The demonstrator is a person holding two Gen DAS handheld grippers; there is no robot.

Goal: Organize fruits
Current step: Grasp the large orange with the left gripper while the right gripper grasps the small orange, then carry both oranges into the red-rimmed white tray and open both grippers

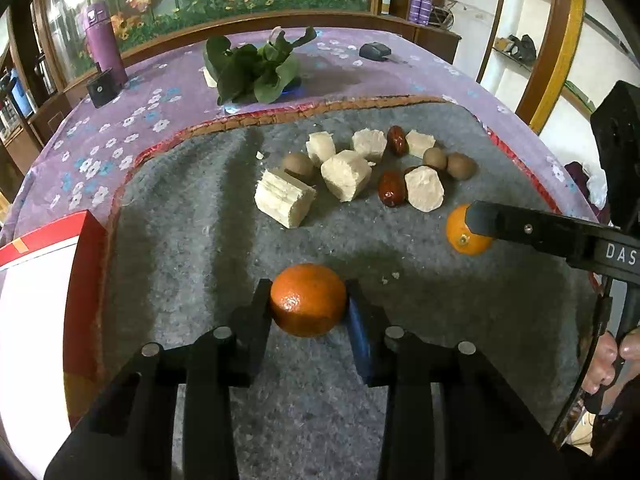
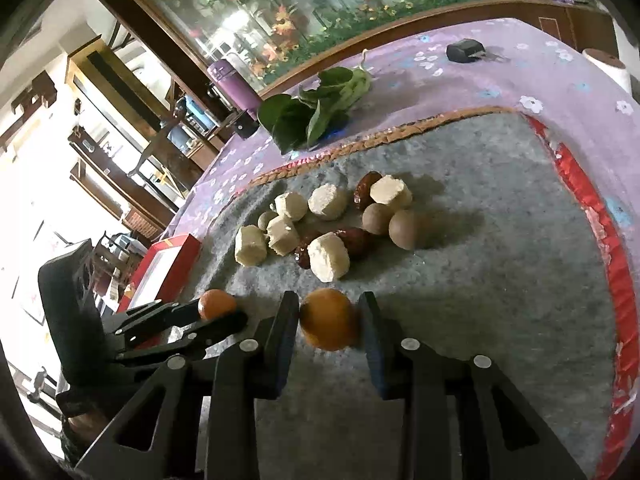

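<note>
My left gripper [image 1: 308,300] is shut on an orange tangerine [image 1: 308,300], seen small in the right wrist view [image 2: 216,304]. My right gripper [image 2: 329,324] has its jaws on both sides of a second tangerine [image 2: 329,324], touching or nearly so; in the left wrist view that tangerine [image 1: 466,236] sits at its finger [image 1: 520,228]. Beyond lie pale cut chunks [image 1: 346,174], red dates [image 1: 390,194] and brown round fruits [image 1: 460,165] on the grey felt mat [image 1: 240,272].
A red and white box [image 1: 44,280] stands at the mat's left edge. Leafy greens [image 1: 252,68], a purple bottle [image 1: 105,40], a small black cup [image 1: 102,89] and a dark pouch [image 1: 374,50] lie on the purple flowered cloth behind.
</note>
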